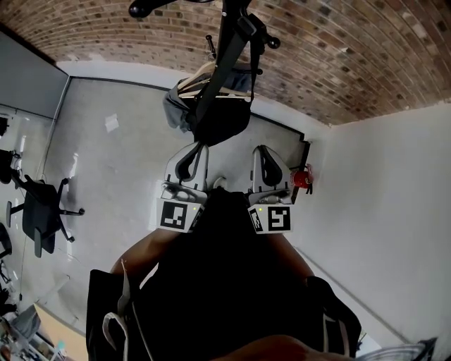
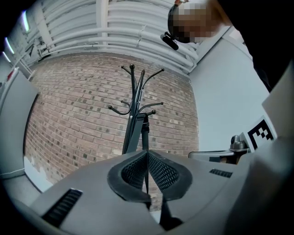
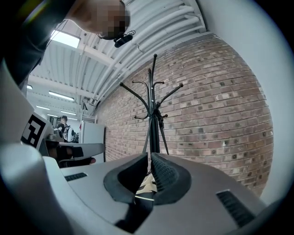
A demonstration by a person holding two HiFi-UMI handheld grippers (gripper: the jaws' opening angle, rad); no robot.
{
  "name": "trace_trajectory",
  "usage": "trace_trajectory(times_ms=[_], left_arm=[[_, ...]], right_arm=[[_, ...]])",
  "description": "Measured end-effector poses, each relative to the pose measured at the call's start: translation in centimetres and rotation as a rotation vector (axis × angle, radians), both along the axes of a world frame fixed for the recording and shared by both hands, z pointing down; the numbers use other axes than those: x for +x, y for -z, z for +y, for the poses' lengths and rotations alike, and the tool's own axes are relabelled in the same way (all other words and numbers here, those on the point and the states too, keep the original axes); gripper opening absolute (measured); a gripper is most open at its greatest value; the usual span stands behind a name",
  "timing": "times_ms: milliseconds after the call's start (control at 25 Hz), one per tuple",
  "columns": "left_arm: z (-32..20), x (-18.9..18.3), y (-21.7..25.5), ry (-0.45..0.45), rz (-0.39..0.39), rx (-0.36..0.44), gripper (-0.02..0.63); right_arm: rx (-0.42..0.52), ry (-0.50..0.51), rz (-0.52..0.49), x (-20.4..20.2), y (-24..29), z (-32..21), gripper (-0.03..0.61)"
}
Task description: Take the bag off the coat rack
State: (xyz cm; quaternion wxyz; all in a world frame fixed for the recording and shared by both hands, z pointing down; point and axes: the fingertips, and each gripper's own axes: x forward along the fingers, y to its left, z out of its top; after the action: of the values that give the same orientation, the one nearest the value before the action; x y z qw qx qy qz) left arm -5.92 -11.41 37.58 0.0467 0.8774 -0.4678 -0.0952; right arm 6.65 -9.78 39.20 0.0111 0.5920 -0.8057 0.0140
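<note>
A: Quick one. Where did we have the bag?

B: We logged the bag hanging on the coat rack. It had a dark body, cream straps on top and a wide black strap running up toward the pole. The rack stood in front of the brick wall.

A: Off the hooks?

B: No, we saw it on the rack, not lifted off.

A: Left gripper?

B: We marked the left gripper closed. Its pads were pressed together with only a thin dark seam between them. We found nothing held there, and it pointed roughly level at the rack.

A: Right one?

B: We marked the right gripper closed too, tips together bar a sliver. The bag's cream trim showed through the slot under the tips. We couldn't tell whether it touched the pads, so we put no grip.

A: Position against the bag?

B: In the head view we had both grippers side by side, just below the bag in the picture. We couldn't settle whether they touched the bag.

A: Anything else we noted?

B: We noted an office chair well off to the left on the grey floor. A small red thing sat by the white wall, near the right gripper.
</note>
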Motion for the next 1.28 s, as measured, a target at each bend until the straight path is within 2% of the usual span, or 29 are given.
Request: trace_trajectory(times_ms=[120, 360, 440, 480, 720, 1120, 1280], left_arm=[[-0.9, 0.5, 0.4, -0.009, 0.037, -0.012, 0.021], [-4.1, 0.9, -0.4, 0.004, -0.019, -0.034, 0.028], [-5.2, 1.1, -0.6, -0.013, -0.02, -0.044, 0.117], [-5.8, 1.3, -0.6, -0.02, -0.026, -0.052, 0.123], [-9.6, 2.8, 0.2, -0.003, -0.053, -0.051, 0.126], [-13.6, 5.0, -0.7, 0.017, -0.111, -0.078, 0.129], [-14.9, 5.7, -1.0, 0.022, -0.134, -0.057, 0.129]], right_arm=[[-0.013, -0.013, -0.015, 1.1, 0.1, -1.2, 0.023], [-0.015, -0.028, -0.027, 2.4, -0.4, -4.3, 0.026], [-0.023, -0.035, -0.048, 2.7, -0.6, -5.4, 0.089], [-0.022, -0.033, -0.05, 2.8, -0.5, -5.9, 0.098], [0.004, 0.004, -0.02, 3.2, 0.7, -9.8, 0.098], [-0.004, 0.065, 0.002, 1.9, 1.2, -14.3, 0.098], [0.012, 0.073, 0.023, 2.0, 1.3, -16.2, 0.098]])
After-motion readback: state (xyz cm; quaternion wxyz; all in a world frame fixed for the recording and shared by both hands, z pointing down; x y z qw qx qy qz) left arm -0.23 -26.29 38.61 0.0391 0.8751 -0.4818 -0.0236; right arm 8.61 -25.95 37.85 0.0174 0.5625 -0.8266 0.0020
